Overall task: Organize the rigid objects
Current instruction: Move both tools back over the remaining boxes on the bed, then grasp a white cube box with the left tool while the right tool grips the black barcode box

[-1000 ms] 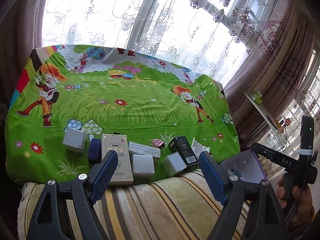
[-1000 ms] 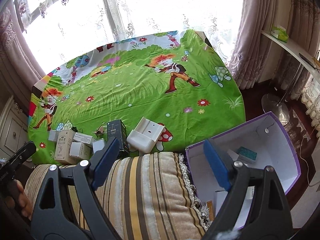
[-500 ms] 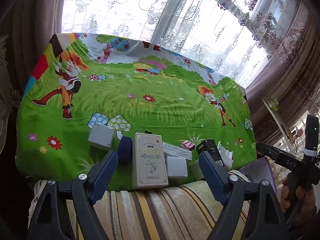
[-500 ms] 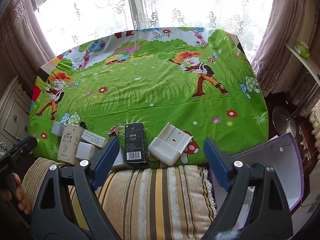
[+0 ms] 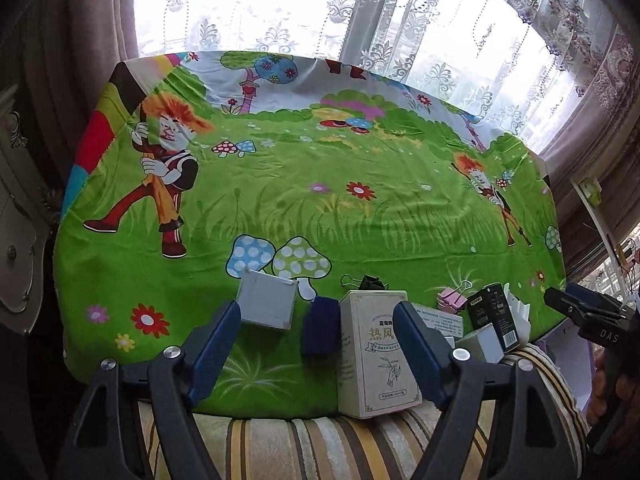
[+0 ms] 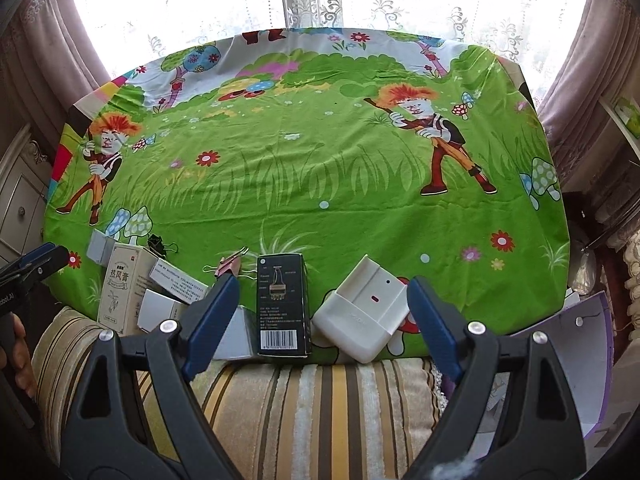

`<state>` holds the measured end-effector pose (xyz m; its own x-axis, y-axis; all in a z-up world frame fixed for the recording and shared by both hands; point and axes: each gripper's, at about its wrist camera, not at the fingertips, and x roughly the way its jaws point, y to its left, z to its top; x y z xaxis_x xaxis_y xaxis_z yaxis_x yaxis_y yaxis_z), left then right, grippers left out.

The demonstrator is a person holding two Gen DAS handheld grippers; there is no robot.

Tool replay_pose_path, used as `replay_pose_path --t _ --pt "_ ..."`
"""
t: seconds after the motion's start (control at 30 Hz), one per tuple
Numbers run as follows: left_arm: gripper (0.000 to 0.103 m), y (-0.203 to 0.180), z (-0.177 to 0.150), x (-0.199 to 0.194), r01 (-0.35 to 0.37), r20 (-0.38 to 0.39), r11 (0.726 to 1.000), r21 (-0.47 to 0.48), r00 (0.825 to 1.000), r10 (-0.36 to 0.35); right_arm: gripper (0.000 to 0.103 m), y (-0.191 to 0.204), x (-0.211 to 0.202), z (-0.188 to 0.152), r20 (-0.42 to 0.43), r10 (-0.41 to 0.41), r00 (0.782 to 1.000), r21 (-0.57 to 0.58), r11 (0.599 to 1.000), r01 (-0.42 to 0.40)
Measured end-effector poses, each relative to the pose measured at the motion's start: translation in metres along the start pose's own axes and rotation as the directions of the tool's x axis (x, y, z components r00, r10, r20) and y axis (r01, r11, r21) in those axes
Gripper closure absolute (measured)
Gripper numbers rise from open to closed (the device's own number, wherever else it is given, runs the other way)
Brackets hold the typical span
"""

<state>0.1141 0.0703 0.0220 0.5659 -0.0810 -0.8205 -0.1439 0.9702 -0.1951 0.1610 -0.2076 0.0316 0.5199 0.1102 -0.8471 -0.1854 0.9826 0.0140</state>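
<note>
Several small boxes lie along the near edge of the green cartoon cloth. In the left wrist view a grey cube box (image 5: pixel 267 304), a dark blue object (image 5: pixel 321 330) and a tall cream box (image 5: pixel 374 352) lie in front of my open, empty left gripper (image 5: pixel 316 340). In the right wrist view a black box (image 6: pixel 284 304) and a white plastic holder (image 6: pixel 366 308) lie between the fingers of my open, empty right gripper (image 6: pixel 322 320). The cream box (image 6: pixel 122 286) and small white boxes (image 6: pixel 158 312) sit to the left.
A purple-rimmed white storage box (image 6: pixel 572 344) stands at the right, off the table. A striped cushion (image 6: pixel 312 408) runs under the near edge. Binder clips (image 5: pixel 452 296) lie among the boxes. Curtains and a window are behind; a cabinet (image 6: pixel 20 200) stands at the left.
Both grippers have swung left and moved closer to the table. The purple box has slid out to the right edge of both views. Both stay open and empty.
</note>
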Motion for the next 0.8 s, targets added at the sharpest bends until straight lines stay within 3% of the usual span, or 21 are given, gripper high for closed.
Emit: replay_pose_path --t 0.17,0.8 --pt "0.035 0.013 0.007 0.020 -0.026 -0.032 1.000 -0.014 0.999 0.025 0.015 0.003 0.015 0.006 -0.024 -0.005 1.000 -0.014 1.000 0.004" --pt "0.038 0.029 0.006 0.060 -0.053 -0.101 0.999 -0.008 0.993 0.052 0.019 0.031 0.059 -0.001 -0.119 0.027 0.993 -0.123 0.992 -0.041"
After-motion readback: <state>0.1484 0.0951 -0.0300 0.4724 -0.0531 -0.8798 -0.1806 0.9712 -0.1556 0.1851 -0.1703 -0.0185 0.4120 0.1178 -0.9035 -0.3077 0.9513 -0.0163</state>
